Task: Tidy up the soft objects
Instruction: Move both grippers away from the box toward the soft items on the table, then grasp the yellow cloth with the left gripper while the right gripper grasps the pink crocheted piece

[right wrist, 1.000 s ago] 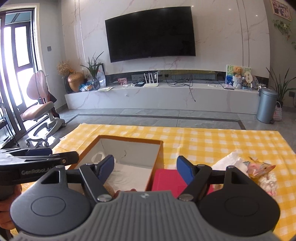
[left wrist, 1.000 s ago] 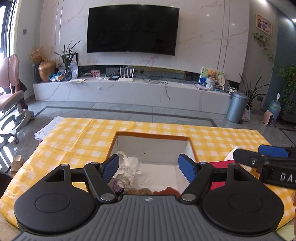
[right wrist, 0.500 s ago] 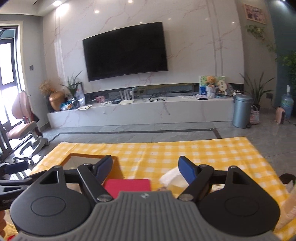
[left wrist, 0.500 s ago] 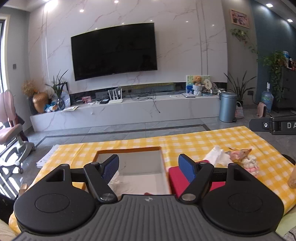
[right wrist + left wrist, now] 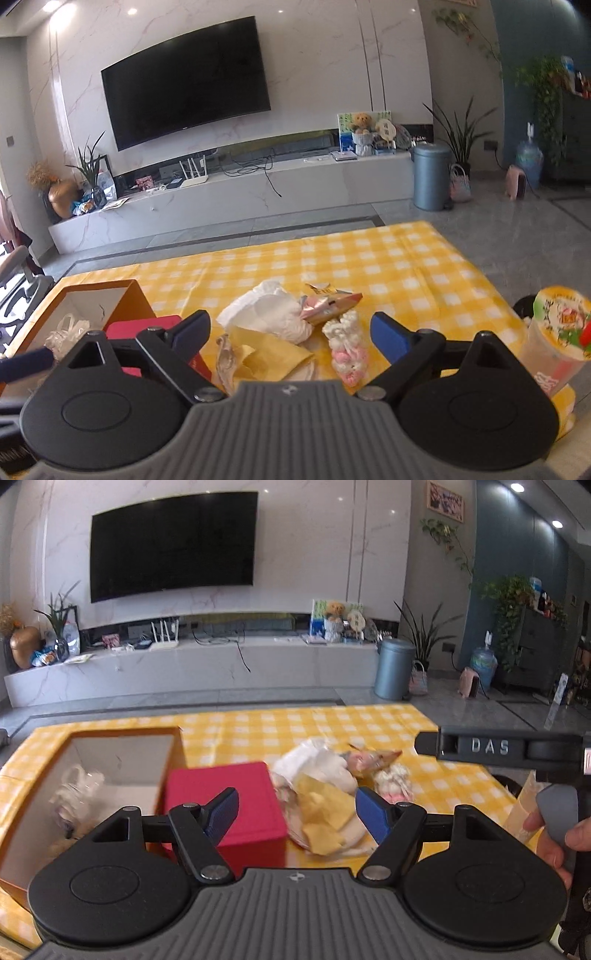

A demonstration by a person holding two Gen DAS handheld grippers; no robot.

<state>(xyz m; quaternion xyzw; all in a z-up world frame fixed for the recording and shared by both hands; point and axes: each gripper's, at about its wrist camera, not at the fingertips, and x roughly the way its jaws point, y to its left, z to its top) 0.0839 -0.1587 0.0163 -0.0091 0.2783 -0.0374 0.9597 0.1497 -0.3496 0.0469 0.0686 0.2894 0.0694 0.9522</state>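
Note:
A pile of soft things lies on the yellow checked cloth (image 5: 369, 258): a white crumpled cloth (image 5: 273, 314), a yellow cloth (image 5: 273, 354), a pink and white knitted toy (image 5: 349, 350) and a foil snack packet (image 5: 328, 302). An open cardboard box (image 5: 122, 764) stands to the left with a clear bag (image 5: 75, 786) inside. My left gripper (image 5: 297, 816) is open above a red box (image 5: 225, 801) and the pile (image 5: 321, 794). My right gripper (image 5: 291, 336) is open and empty, just short of the pile.
The red box (image 5: 147, 328) stands against the cardboard box (image 5: 96, 306). A lidded plastic cup (image 5: 557, 332) stands at the right table edge. The right gripper's body (image 5: 517, 749) crosses the left wrist view. A TV wall, a low shelf and a bin (image 5: 430, 177) lie beyond.
Both grippers have swung right, from over the cardboard box toward the pile of soft things. Both stay open and empty.

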